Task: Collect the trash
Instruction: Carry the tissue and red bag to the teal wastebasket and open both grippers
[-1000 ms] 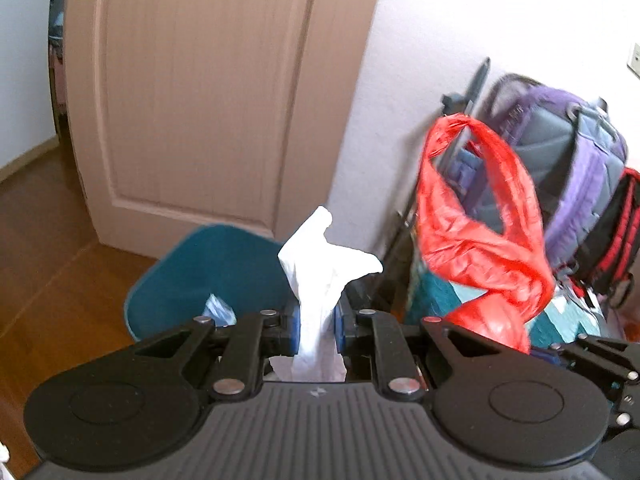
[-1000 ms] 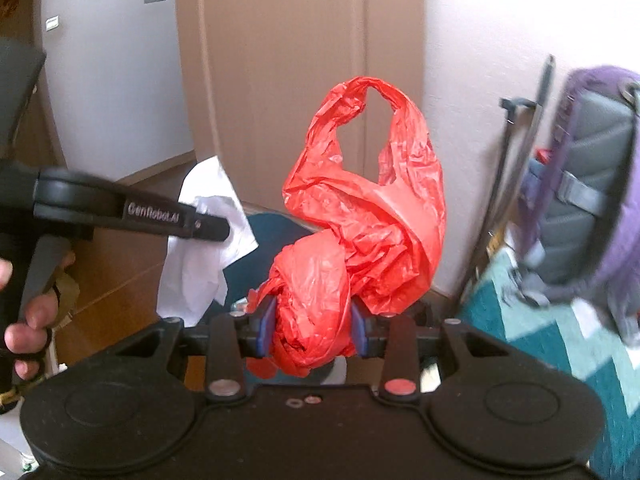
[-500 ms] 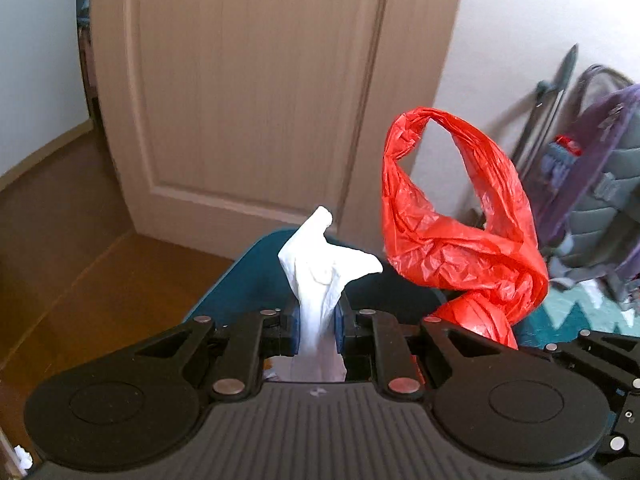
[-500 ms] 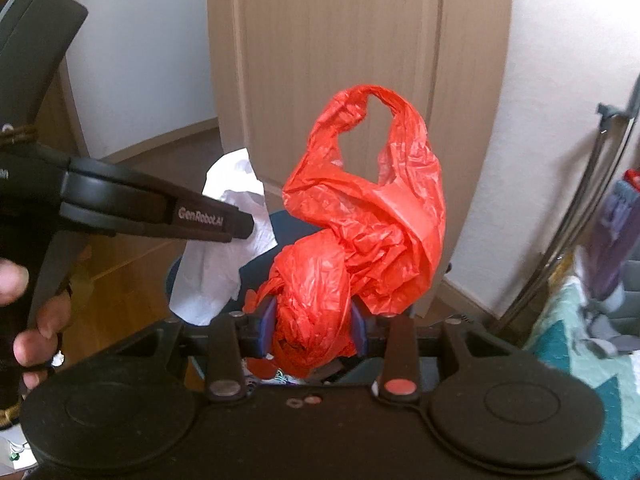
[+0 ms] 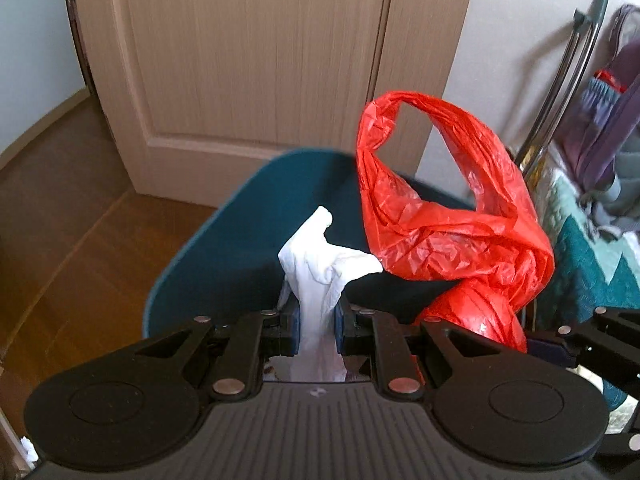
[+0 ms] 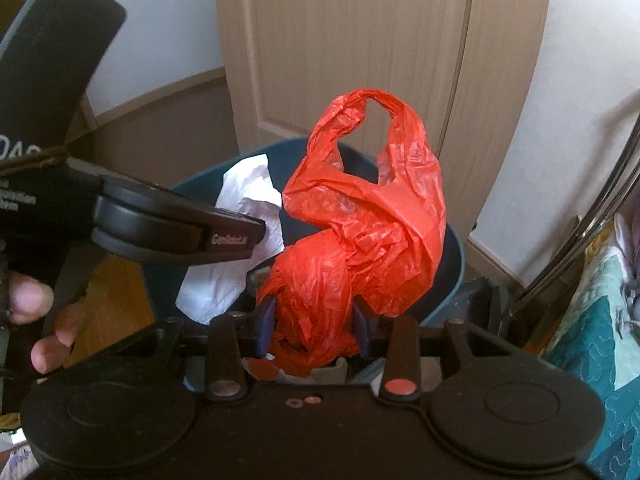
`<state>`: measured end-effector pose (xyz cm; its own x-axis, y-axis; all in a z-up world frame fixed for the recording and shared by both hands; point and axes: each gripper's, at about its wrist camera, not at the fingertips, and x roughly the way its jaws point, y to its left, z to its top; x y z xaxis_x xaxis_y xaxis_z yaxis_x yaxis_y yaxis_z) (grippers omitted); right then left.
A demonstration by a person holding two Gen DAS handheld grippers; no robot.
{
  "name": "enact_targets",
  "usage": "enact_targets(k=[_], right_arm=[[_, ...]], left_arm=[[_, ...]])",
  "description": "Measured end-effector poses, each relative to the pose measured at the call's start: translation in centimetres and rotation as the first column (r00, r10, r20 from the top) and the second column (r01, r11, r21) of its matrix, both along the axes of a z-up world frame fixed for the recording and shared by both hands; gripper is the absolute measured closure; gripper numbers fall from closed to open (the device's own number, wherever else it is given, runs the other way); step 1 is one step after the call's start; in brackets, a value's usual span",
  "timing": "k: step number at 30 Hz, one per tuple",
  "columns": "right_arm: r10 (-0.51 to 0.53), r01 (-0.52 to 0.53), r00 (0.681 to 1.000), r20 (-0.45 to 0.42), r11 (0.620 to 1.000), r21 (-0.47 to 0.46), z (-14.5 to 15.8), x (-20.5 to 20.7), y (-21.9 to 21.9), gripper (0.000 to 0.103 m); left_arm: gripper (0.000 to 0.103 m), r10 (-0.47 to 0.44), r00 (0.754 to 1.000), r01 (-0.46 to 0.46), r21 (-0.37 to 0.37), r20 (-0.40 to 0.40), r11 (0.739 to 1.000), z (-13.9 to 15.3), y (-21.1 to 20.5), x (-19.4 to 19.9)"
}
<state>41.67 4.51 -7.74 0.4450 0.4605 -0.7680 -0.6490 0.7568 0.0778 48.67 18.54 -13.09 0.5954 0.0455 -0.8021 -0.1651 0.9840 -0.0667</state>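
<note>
The left gripper (image 5: 316,322) has its jaws clenched on a crumpled white tissue (image 5: 320,264), and the right gripper (image 6: 314,326) has its jaws clenched on a bunched red plastic bag (image 6: 360,232); both are held above the open mouth of the dark blue bin (image 5: 224,240) by the door (image 5: 260,60). The bag's loose handle loop stands tall and billowy, so on release it may drape over the rim or cling to a jaw. The light tissue, near the bag, could snag on it or drift onto the wooden floor (image 5: 60,220).

The blue bin (image 5: 224,248) is open on top, so there is room to go in. The door (image 5: 256,60) stands close behind it, and metal poles (image 5: 560,80) lean beside it.
</note>
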Motion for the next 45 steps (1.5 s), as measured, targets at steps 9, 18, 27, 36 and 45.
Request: enact_targets(k=[9, 18, 27, 36, 45], right_arm=[[0.001, -0.002, 1.0, -0.021, 0.998, -0.055, 0.2, -1.0, 0.8, 0.061], [-0.013, 0.014, 1.0, 0.009, 0.999, -0.033, 1.1, -2.1, -0.4, 0.057], [-0.082, 0.08, 0.996, 0.019, 0.994, 0.068, 5.3, -4.0, -4.2, 0.051], [-0.096, 0.09, 0.995, 0.034, 0.986, 0.138, 9.2, -7.5, -7.4, 0.049], [-0.1, 0.089, 0.994, 0.045, 0.975, 0.201, 12.4, -11.2, -10.9, 0.048]], left_arm=[[0.074, 0.006, 0.998, -0.009, -0.049, -0.062, 0.999, -2.2, 0.4, -0.4], [0.039, 0.028, 0.999, -0.029, -0.056, -0.021, 0.998, -0.6, -0.3, -1.9], [0.031, 0.01, 0.998, -0.007, -0.055, 0.066, 0.998, 4.5, -2.0, -5.1], [0.022, -0.044, 0.987, 0.053, -0.052, 0.156, 0.997, 9.9, -4.3, -9.7], [0.02, -0.09, 0.973, 0.109, -0.079, 0.212, 0.991, 13.5, -7.0, -14.5]])
